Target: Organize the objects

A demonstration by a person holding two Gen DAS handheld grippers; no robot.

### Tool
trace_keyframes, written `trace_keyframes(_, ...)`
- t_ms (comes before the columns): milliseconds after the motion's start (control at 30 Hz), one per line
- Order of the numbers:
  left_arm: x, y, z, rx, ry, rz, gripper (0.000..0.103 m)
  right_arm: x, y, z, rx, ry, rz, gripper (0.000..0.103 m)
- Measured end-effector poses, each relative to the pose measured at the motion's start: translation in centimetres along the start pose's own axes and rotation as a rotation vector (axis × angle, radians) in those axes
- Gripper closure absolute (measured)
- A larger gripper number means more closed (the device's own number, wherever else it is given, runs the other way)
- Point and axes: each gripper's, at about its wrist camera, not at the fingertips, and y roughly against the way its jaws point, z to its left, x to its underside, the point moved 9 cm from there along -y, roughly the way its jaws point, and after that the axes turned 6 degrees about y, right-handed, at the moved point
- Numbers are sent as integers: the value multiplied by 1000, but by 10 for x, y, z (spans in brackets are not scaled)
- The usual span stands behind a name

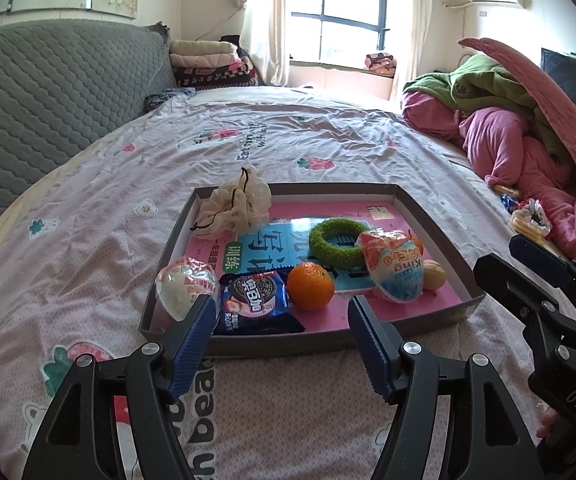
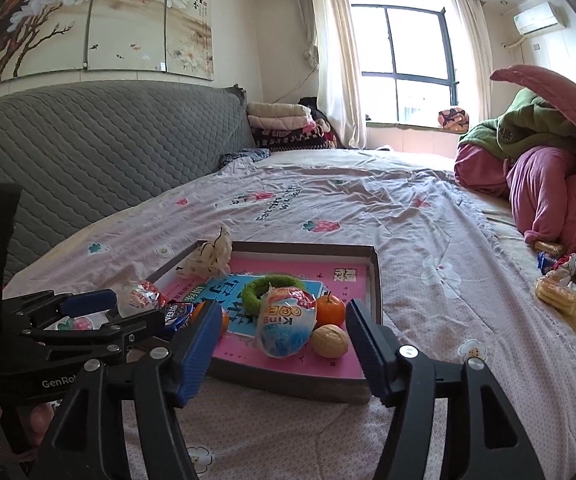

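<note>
- Nearest, the left gripper, black with blue ribbed pads, hangs wide apart and empty over the near rim of the shallow brown cardboard tray; the right gripper gapes likewise, holding nothing.
- In the tray, on a pink and blue book: two foil-wrapped eggs, two oranges, one partly hidden behind an egg, one blue biscuit packet, one walnut, one green fuzzy ring, one cream mesh pouch.
- The tray rests on the pink patterned bedsheet.
- Far right, snack packets lie partly cut off, hard to count.
</note>
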Motion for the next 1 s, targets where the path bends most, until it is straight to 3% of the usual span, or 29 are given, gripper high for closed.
trace_keyframes(133, 3, 5, 0, 4, -2, 4, 29, -1, 4, 7, 13, 20, -19, 37)
trace_keyframes(300, 6, 11, 1, -5, -5, -5, 29, 4, 5, 15, 38, 41, -9, 27)
trace_keyframes(500, 8, 17, 5, -17, -10, -9, 25, 9, 9, 13, 121, 36, -13, 26)
trace_keyframes(1000, 17, 25, 29, -69, 6, -13, 25, 10, 25, 16, 182, 13, -56, 24)
